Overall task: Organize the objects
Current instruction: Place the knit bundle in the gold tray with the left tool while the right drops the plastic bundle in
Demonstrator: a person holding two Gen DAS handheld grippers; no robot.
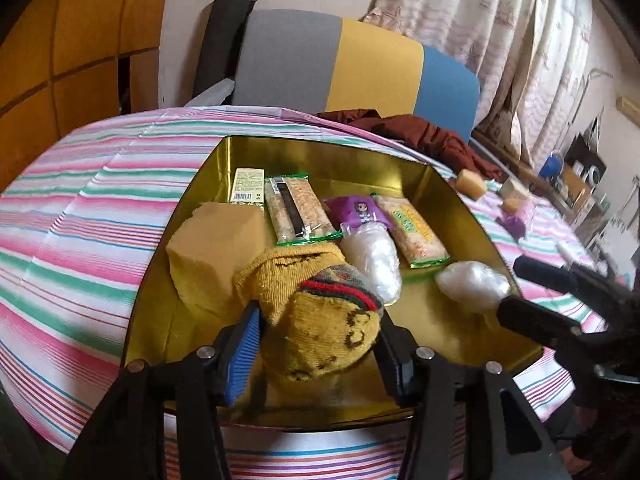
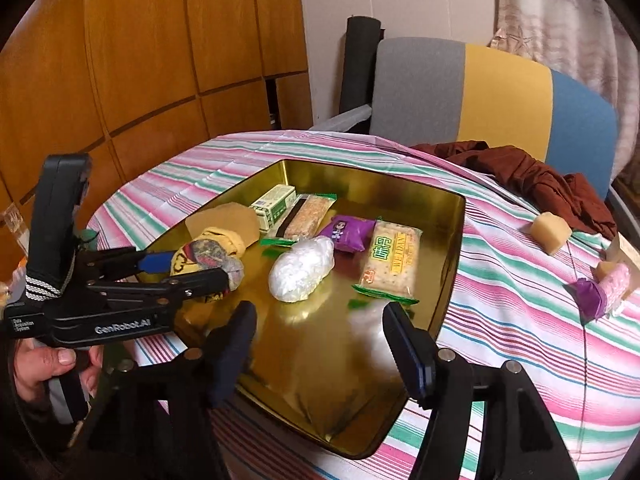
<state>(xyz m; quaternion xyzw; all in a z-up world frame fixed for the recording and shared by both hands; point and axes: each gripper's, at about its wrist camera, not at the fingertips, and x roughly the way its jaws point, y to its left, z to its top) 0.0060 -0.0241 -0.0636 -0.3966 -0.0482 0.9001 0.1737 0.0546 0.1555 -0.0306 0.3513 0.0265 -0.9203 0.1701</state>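
The left gripper (image 1: 316, 344) stands half open around the rolled sock (image 1: 320, 320) in the gold tray (image 1: 460, 208), near the desk's front edge. The right gripper (image 2: 320, 344) jaws stand apart over a blurred white bag (image 2: 370, 328). Withdrawing carelessly may snag the sock and drag it out.

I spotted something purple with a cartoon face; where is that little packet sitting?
The purple packet lies inside the gold tin, toward its far side, between the two cracker packs and just behind a white plastic bundle.
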